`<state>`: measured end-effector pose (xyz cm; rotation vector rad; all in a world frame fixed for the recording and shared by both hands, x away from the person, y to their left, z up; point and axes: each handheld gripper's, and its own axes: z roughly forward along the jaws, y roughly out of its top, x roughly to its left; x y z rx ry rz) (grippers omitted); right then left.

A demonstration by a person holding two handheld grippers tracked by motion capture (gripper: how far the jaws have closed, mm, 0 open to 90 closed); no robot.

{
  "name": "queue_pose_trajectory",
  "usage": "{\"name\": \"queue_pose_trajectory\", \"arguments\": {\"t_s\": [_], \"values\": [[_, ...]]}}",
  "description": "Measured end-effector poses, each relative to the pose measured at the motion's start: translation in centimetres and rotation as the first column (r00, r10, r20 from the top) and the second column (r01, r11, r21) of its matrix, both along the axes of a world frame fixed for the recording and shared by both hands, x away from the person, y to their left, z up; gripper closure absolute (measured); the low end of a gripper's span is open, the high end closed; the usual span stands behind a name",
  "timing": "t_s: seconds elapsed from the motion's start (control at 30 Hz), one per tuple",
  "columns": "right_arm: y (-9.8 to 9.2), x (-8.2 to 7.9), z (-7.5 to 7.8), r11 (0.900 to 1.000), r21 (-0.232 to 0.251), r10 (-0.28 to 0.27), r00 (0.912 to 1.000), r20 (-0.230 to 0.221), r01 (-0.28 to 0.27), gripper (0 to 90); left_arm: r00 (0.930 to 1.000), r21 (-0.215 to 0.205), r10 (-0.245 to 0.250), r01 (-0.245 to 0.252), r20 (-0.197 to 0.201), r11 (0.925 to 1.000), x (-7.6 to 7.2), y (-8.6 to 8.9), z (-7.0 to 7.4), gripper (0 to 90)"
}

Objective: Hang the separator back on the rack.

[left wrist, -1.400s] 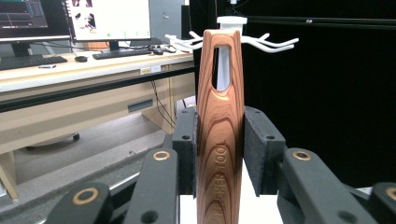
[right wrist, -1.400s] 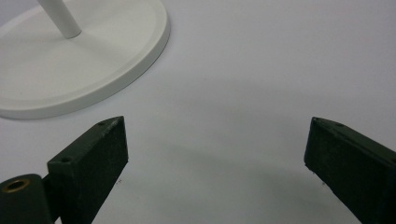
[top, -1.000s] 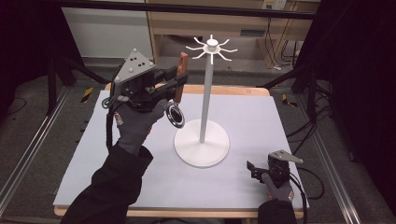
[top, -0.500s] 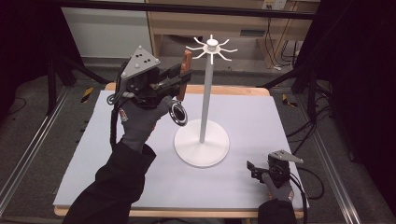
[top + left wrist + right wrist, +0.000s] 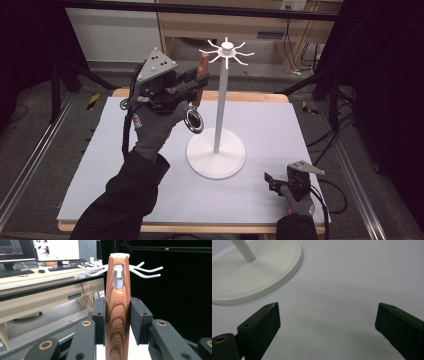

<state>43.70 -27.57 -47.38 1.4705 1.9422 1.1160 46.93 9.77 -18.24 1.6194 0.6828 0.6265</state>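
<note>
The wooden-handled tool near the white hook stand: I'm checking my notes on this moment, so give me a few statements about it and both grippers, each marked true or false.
1. The left gripper is clamped on the wooden-handled tool. True.
2. The tool already hangs from a hook of the white stand. False: it is held in the air beside the hooks, its handle hole not on any of them.
3. The right gripper holds a second tool. False: its jaws stand wide apart with nothing between them.
4. The right gripper sits low over the white mat, near the stand's round base. True.
5. The tool's metal ring end hangs below the left gripper. True.
</note>
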Motion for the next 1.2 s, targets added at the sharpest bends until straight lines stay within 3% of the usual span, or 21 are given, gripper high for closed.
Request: {"name": "queue_pose_trajectory", "arguments": {"t_s": [0.77,1.2], "values": [[0.0,0.0,0.0,1.0,0.001,0.0,1.0,0.0,0.0,6.5,0.9998,0.002,0.002,-0.002,-0.019,1.0,1.2,-1.3,-0.8,67.7],[0.0,0.0,0.0,1.0,0.002,0.0,1.0,-0.002,0.0,6.5,0.9999,0.014,0.01,-0.01,-0.008,0.9998,1.3,-1.5,-1.3,67.4]]}}
